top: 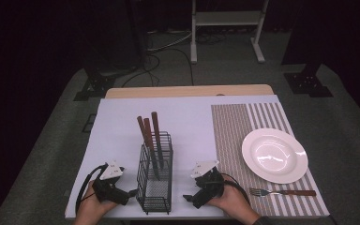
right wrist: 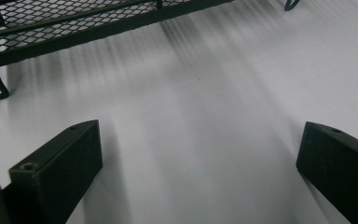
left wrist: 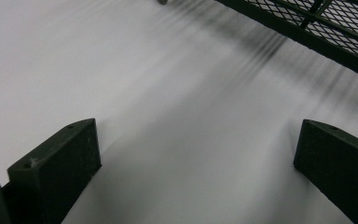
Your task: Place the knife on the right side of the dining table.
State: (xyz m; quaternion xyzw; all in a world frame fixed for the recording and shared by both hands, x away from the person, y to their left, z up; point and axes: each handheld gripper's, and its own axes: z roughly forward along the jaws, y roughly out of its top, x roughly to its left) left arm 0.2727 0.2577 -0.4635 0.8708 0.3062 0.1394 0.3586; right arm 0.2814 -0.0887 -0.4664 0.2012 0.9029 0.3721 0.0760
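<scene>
A black wire-mesh caddy (top: 155,176) stands near the table's front edge with three wooden-handled utensils (top: 149,133) upright in it. My left gripper (top: 130,192) rests on the white mat just left of the caddy, held by a hand and pointing toward it. In the left gripper view the left gripper (left wrist: 191,154) is open with bare mat between its jaws, and the caddy's base (left wrist: 317,28) is at top right. My right gripper (top: 188,197) lies just right of the caddy. It (right wrist: 196,154) is open and empty, with the caddy's base (right wrist: 74,18) at top left.
A striped placemat (top: 243,126) covers the right side of the table. On it sit a white plate (top: 274,154) and, nearer the front, a fork with a wooden handle (top: 283,192). The white mat (top: 122,126) stretches behind and left of the caddy.
</scene>
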